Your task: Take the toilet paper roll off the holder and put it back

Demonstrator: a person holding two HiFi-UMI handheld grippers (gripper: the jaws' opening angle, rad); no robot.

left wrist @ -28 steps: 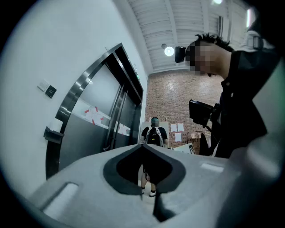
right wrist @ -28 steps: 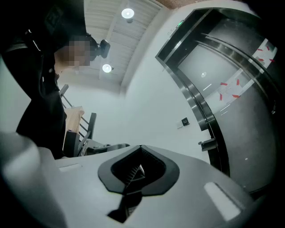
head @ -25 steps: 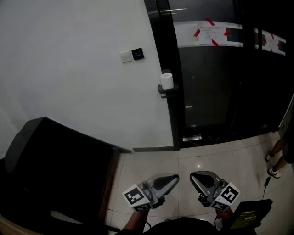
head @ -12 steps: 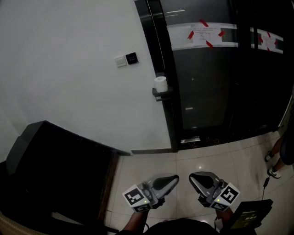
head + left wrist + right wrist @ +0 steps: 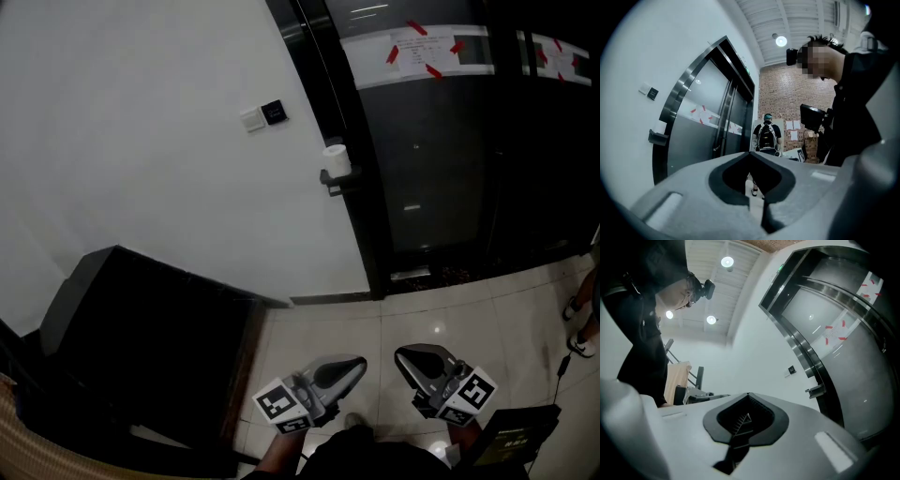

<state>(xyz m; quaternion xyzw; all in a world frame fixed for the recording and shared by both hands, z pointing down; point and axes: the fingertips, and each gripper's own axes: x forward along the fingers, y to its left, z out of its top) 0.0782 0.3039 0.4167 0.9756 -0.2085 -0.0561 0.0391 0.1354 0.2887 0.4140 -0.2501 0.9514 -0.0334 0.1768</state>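
1 roll [image 5: 337, 159] up-frame; L claw [image 5: 360, 362], R claw [image 5: 400, 355] shut.

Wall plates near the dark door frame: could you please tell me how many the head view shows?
2. A white plate and a black plate sit side by side on the wall, the black one nearer the door frame, above the toilet paper roll. None seems hidden.

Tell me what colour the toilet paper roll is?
The toilet paper roll is white; the head view shows it best.
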